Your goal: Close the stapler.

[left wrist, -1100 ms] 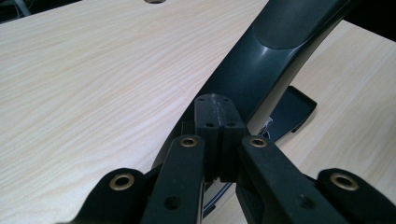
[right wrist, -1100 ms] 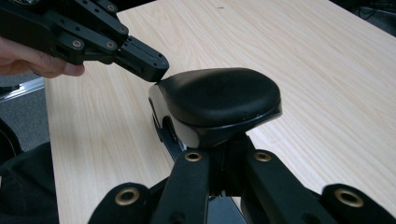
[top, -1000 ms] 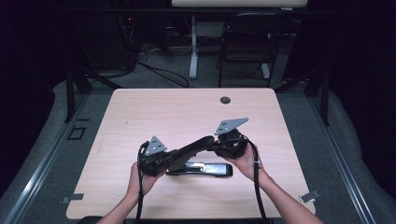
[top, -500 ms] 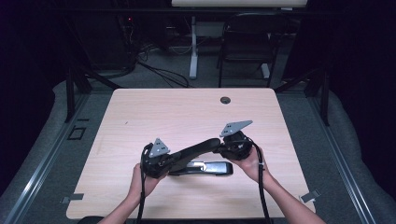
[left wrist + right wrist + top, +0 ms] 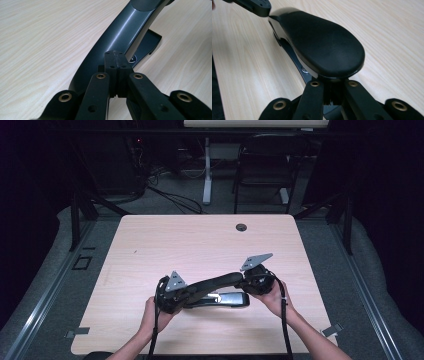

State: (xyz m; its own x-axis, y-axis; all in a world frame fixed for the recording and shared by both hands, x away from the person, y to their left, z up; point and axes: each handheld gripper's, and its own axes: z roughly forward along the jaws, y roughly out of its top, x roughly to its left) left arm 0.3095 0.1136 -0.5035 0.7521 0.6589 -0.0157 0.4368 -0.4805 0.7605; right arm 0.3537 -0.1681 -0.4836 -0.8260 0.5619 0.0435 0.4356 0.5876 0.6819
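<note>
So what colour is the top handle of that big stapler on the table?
The stapler's handle is black with a dull sheen, clearest in the right gripper view.

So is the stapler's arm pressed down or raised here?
Raised. The stapler has its top arm angled up off the base, with a gap showing under it in the right gripper view; both grippers touch the arm.

You are looking at a wooden bench (image 5: 165, 245), its cable grommet (image 5: 241, 227) sitting toward one o'clock, a chair (image 5: 264, 167) standing beyond.
</note>
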